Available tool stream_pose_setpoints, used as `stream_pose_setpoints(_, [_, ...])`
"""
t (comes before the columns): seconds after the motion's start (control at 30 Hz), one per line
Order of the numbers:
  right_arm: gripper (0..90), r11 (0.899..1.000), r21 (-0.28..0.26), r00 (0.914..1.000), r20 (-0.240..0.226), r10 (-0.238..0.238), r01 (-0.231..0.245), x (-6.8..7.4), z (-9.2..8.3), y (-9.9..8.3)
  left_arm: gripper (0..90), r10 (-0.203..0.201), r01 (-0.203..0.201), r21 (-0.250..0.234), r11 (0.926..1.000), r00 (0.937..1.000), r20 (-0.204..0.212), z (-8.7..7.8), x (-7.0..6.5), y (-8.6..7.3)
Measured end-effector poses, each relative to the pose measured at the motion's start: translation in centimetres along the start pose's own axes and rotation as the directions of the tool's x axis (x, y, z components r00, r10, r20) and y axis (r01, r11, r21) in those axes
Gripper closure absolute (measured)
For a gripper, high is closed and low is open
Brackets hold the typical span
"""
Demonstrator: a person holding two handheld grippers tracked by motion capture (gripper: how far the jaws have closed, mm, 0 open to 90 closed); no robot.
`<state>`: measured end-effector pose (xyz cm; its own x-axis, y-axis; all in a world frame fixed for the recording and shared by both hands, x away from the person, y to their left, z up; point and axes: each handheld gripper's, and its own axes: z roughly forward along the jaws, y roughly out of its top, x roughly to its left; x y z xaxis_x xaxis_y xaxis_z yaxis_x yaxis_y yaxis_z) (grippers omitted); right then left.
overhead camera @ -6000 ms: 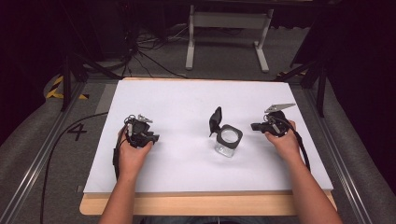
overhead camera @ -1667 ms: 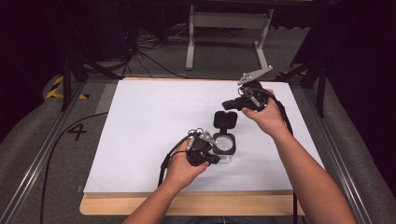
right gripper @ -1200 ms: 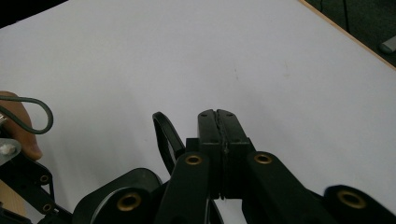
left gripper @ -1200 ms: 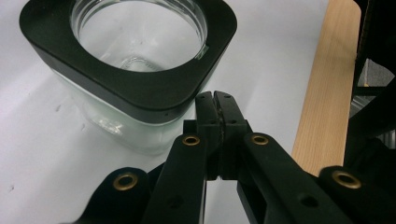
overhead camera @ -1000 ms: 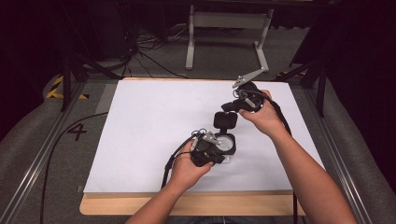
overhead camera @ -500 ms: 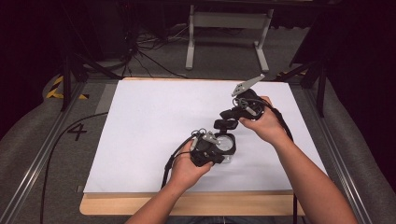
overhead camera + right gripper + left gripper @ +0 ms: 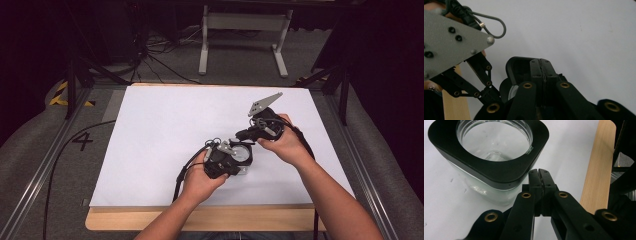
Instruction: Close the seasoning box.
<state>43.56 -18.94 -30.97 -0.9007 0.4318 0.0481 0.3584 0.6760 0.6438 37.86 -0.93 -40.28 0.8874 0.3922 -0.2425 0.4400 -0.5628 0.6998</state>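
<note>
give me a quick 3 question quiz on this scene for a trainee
1. True or false: the glass jar stands with its mouth uncovered.
2. The left tool has its jaws: A) wide open B) shut beside the jar C) shut around the jar's rim.
3. Fill in: the right tool holds its jaws ____ over the black lid.

Key: 1 true; 2 B; 3 shut.
</note>
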Motion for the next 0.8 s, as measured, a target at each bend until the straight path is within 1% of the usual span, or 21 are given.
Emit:
stream_pose_setpoints(0.07, [90.0, 1.0, 0.001, 0.9999, -0.014, -0.002, 0.002, 0.1, 0.2, -0.3, 90.0, -0.001, 0.001, 0.001, 1.0, 1.0, -0.004, 0.0, 0.0, 0.0])
stream_pose_setpoints(0.27, [90.0, 1.0, 0.023, 0.9995, -0.032, -0.001, 0.002, 0.5, 1.0, -1.1, 90.0, 0.006, -0.006, 0.005, 1.0, 0.9999, -0.008, -0.1, 0.0, 0.0])
stream_pose_setpoints(0.3, [90.0, 1.0, 0.032, 0.9996, -0.03, -0.001, 0.002, 0.6, 1.2, -1.2, 90.0, 0.007, -0.007, 0.007, 1.0, 0.9999, -0.008, -0.1, 0.0, 0.0])
stream_pose_setpoints(0.33, [90.0, 0.999, 0.033, 0.9992, -0.039, 0.002, -0.001, 0.6, 1.3, -1.3, 90.0, 0.005, -0.005, 0.011, 0.9999, 1.0, -0.007, 0.0, 0.0, 0.0])
stream_pose_setpoints(0.37, [90.0, 0.999, 0.036, 0.9991, -0.042, 0.003, -0.001, 0.7, 1.4, -1.4, 90.0, -0.003, 0.003, 0.001, 1.0, 1.0, -0.006, 0.0, 0.0, 0.0])
stream_pose_setpoints(0.57, [90.0, 0.997, 0.073, 0.9992, -0.04, 0.004, -0.001, 0.7, 2.3, -2.0, 90.0, 0.003, -0.003, 0.008, 1.0, 1.0, -0.009, 0.0, -0.1, 0.0])
stream_pose_setpoints(0.63, [90.0, 0.998, 0.062, 0.9991, -0.043, 0.006, -0.003, 0.6, 2.4, -2.1, 90.0, 0.001, -0.001, 0.007, 1.0, 1.0, -0.009, 0.0, -0.1, 0.0])
stream_pose_setpoints(0.8, [90.0, 0.998, 0.063, 0.999, -0.044, 0.004, -0.002, 0.6, 2.4, -2.1, 90.0, 0.001, -0.001, 0.01, 0.9999, 0.9999, -0.013, -0.1, -0.1, -0.1])
